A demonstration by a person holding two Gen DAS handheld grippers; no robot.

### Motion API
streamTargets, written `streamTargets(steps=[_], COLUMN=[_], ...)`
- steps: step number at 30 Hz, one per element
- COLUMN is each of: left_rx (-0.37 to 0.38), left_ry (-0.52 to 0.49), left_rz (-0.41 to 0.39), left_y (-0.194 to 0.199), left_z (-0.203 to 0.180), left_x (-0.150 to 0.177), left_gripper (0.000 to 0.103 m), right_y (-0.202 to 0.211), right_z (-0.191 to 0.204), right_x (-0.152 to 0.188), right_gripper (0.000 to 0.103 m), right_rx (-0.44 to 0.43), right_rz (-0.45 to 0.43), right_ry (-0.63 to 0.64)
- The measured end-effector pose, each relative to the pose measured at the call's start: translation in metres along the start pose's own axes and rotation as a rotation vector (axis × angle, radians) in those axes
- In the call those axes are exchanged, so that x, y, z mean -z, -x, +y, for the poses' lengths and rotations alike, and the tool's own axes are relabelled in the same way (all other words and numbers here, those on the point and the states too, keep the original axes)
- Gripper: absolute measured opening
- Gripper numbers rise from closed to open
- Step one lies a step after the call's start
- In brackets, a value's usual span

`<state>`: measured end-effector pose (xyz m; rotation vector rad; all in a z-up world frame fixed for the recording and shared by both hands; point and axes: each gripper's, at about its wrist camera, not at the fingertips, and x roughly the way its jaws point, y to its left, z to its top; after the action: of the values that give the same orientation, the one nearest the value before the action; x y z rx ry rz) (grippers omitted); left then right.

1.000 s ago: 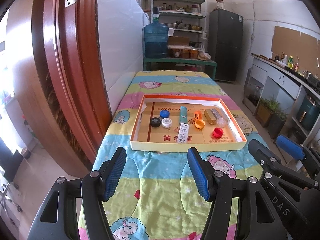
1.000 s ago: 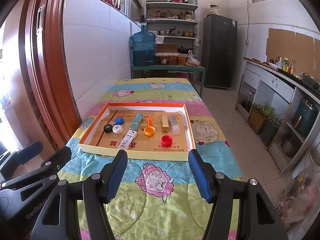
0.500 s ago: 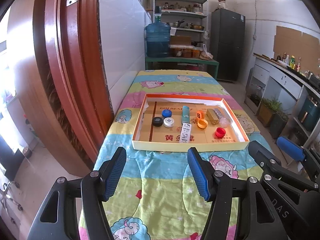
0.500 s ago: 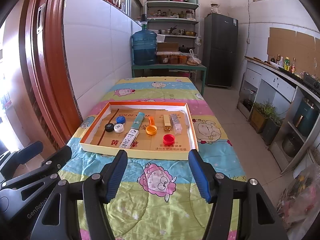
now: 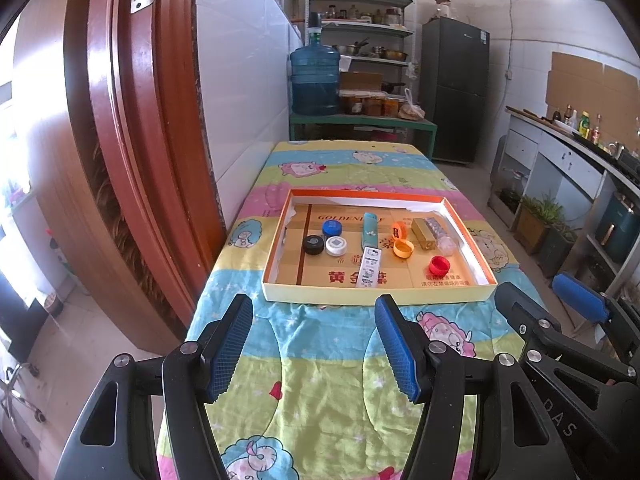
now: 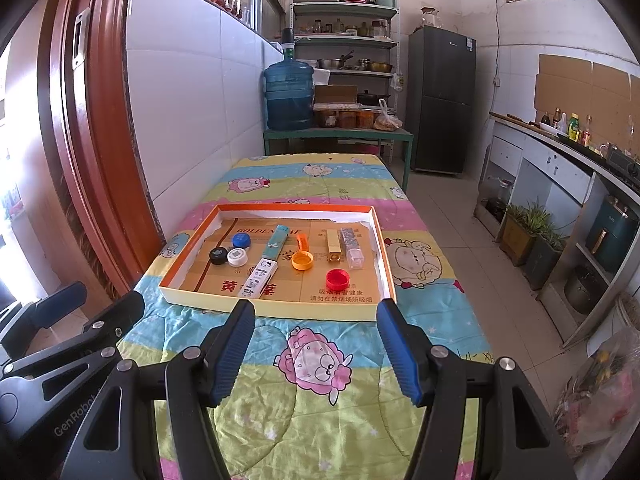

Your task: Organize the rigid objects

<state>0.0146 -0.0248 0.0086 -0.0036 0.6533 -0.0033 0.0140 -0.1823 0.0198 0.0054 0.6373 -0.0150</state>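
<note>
left gripper: jaws wide, nothing between them; held above the near end of the table, short of the tray. Blue ribbed pads facing each other.
right gripper: jaws wide too, holding nothing; same height, just beside the left one. Its body shows at the right edge of the left wrist view.
tray: shallow cardboard box, yellow outer wall, orange rim, lies flat on the table a bit ahead of both grippers.
table cover: cartoon-print quilt, striped pink, yellow, blue, green.
black cap: left part of tray, touching or nearly touching the white cap.
blue cap: just behind those two.
teal tube: lies lengthwise in the middle of the tray.
white printed box: in line with the tube, nearer end, close to the tray's front wall.
orange cap: open side up, right of the tube; a small orange piece just behind it, maybe joined to it, hard to tell.
gold box: right of the orange items, lengthwise.
clear container: right beside the gold box, looks like clear plastic, contents too blurred.
red cap: near-right area of tray, apart from the rest.
background: water jug on a green bench, shelves, dark fridge, red door frame on the left.
</note>
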Motion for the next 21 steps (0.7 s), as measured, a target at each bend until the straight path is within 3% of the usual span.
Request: streamTargets(steps=[21], left_rx=[-0.001], left_ry=[0.002], left_rz=[0.002], left_y=[-0.0004], left_z=[0.0001], left_x=[-0.0015], left_gripper=[0.065], right_y=[-0.0023], right_z=[0.0013], right_x=[-0.0015], right_gripper=[0.063], right_rx=[-0.003], right_rz=[0.001], right_ry=[-0.001])
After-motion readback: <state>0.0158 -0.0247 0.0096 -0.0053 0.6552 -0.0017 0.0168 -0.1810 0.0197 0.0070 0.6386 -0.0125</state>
